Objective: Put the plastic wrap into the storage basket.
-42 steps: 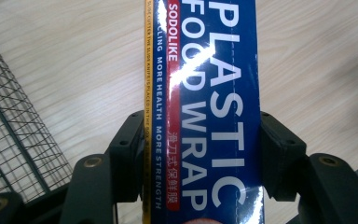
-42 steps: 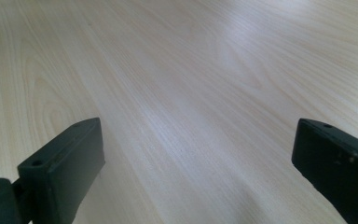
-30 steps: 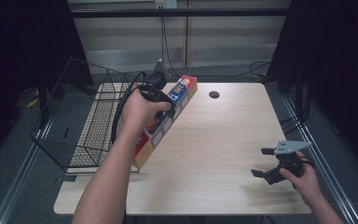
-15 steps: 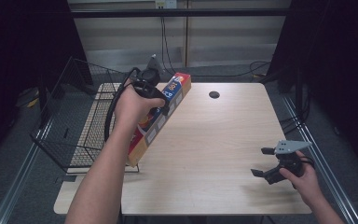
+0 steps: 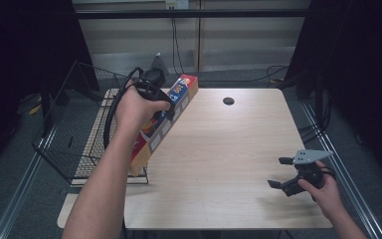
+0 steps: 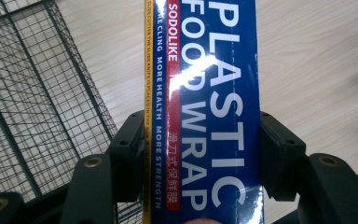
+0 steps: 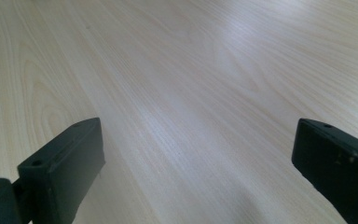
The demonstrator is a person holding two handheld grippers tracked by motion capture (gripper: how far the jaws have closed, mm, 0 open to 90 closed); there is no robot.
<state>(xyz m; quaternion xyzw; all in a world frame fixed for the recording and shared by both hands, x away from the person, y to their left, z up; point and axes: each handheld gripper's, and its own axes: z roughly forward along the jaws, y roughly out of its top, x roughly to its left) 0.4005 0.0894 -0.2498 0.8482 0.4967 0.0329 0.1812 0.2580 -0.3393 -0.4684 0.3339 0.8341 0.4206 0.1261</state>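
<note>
While the left gripper clamps the plastic wrap box, lifted at ten o'clock over the wire basket edge, placing it remains; right gripper idles open at four o'clock on the desk

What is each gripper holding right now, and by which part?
The left gripper clamps the plastic food wrap box across its two long sides, toward its far end. The right gripper stands open, holding nothing.

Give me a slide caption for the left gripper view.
Left gripper clamped on plastic food wrap box, above wire basket and table.
</note>
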